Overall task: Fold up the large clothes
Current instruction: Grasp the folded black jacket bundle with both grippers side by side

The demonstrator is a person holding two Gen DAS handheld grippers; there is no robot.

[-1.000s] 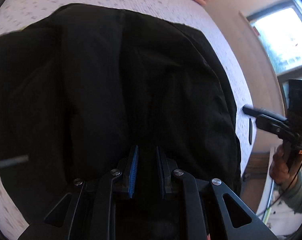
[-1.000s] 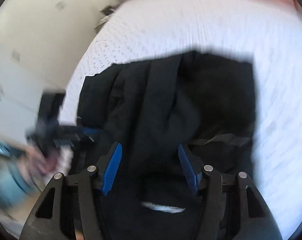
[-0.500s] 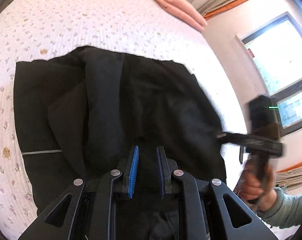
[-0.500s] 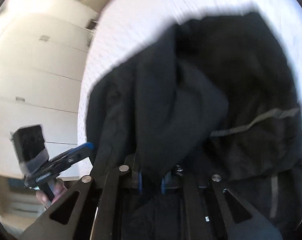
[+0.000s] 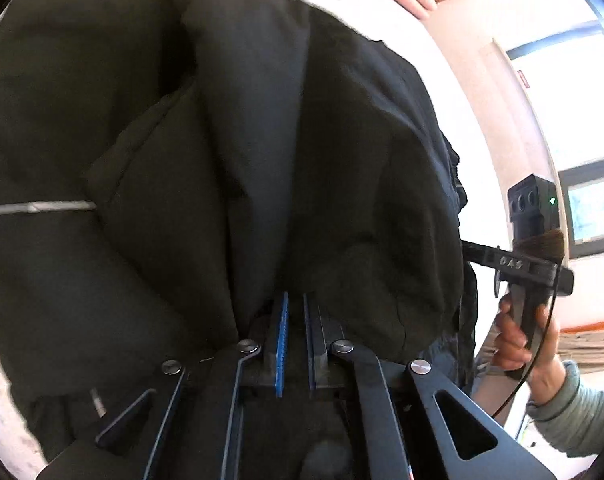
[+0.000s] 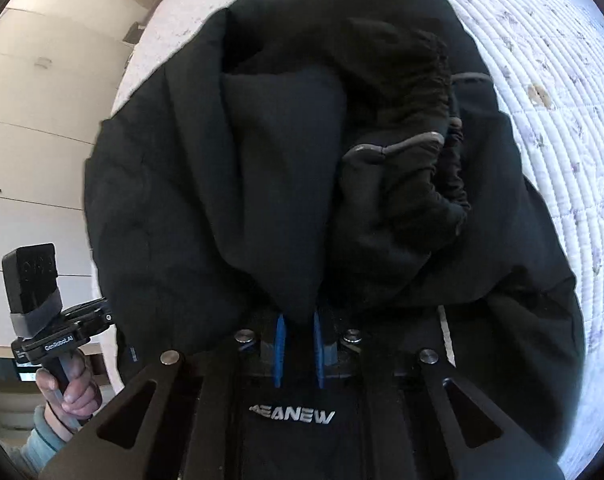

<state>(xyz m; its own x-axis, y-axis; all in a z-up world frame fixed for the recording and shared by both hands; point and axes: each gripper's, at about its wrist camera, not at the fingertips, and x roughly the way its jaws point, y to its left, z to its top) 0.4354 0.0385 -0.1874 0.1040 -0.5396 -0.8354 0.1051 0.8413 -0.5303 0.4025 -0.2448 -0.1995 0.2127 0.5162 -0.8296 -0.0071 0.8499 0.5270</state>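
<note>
On the white quilted bedcover (image 6: 542, 92) lies the black jacket (image 5: 230, 152), bunched, filling both wrist views. Left gripper (image 5: 295, 304) at 6 o'clock, jaws closing on a fabric fold. Right gripper (image 6: 298, 322) pinches another fold, pads nearly together. Right hand (image 5: 520, 340) at 4 o'clock in left view; left hand (image 6: 72, 390) at 8 o'clock in right view.

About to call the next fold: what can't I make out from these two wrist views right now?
- Left gripper fingertips: left view, buried in black jacket fabric.
- Right gripper fingertips: right view, same.
- Jacket hem and far sleeve: cut off by the frame edges.
- Bed beneath: mostly covered by the jacket.
</note>
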